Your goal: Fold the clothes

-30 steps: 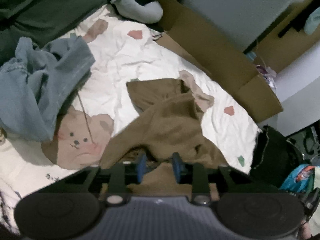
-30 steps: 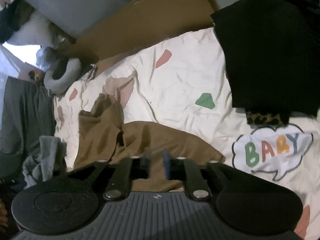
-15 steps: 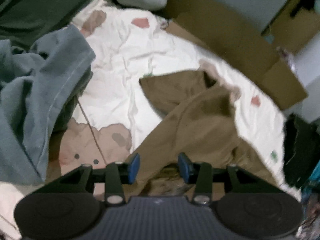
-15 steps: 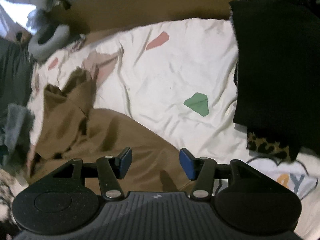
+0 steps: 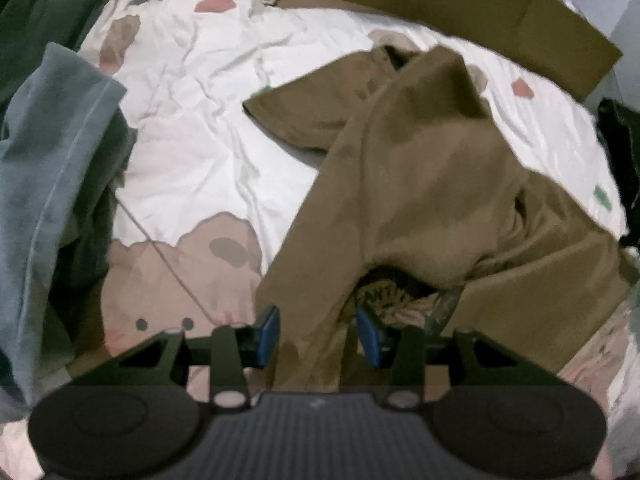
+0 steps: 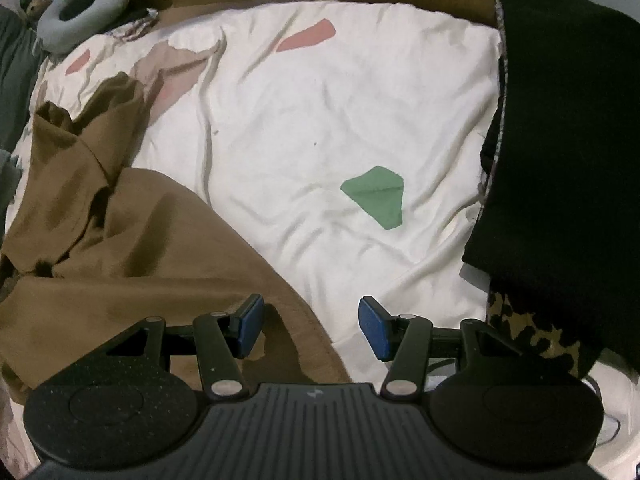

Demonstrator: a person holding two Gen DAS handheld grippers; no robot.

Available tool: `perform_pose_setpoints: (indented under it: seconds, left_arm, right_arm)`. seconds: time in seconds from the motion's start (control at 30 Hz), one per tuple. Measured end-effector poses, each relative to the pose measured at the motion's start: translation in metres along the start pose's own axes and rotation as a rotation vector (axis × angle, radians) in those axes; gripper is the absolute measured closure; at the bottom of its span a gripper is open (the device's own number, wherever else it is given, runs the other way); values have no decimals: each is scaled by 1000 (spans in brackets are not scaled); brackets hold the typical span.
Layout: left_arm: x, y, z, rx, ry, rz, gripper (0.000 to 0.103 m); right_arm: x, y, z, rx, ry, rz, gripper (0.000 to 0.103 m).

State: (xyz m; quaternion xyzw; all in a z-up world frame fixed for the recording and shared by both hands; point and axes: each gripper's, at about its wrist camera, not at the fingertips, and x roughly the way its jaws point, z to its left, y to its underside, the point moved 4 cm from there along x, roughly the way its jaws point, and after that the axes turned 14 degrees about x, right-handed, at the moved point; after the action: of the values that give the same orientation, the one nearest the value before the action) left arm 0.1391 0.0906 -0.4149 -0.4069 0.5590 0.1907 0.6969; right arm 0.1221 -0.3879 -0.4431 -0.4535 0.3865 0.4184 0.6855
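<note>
A brown garment [image 5: 432, 184] lies crumpled on the white patterned bed cover [image 5: 208, 128]. My left gripper [image 5: 318, 334] is open low over its near edge, and brown cloth runs between the spread blue pads without being clamped. In the right wrist view the same brown garment [image 6: 132, 248] spreads over the lower left. My right gripper [image 6: 311, 327] is open above its right edge, the left pad over brown cloth and the right pad over bare bed cover [image 6: 320, 120].
A heap of grey-blue clothing [image 5: 52, 168] lies at the left. Folded black clothing [image 6: 560, 152] sits at the right on a leopard-print piece [image 6: 536, 332]. Brown cardboard [image 5: 460, 4] lines the far edge. A grey neck pillow [image 6: 76, 12] rests at the far left corner.
Both grippers were shut on the brown garment a second ago and have opened and let it go. The garment has dropped onto the bed, and both grippers sit lower and closer.
</note>
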Motion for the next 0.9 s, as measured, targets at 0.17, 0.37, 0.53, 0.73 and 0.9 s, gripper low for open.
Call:
perform_pose_setpoints:
  seconds: [0.17,0.37,0.53,0.73,0.9]
  left_arm:
    - [15,12,-3,-10,-30,36,58]
    - [29,23,1,-31,-48,79,73]
    - [25,22,9,-47,-55,77,91]
    - [19,19,15,-18,-72,73,97]
    - [16,20,24,-42,-85,74,98]
  right_arm:
    - [14,-2,0,-49,-4,28,61]
    - [26,-2,15,-115,-46,67,72]
    - [43,-3,23,-158,-34,128,71]
    - [49,-9,26,-173,-24,139,69]
    - [53,-12,26,-186,-16,161,68]
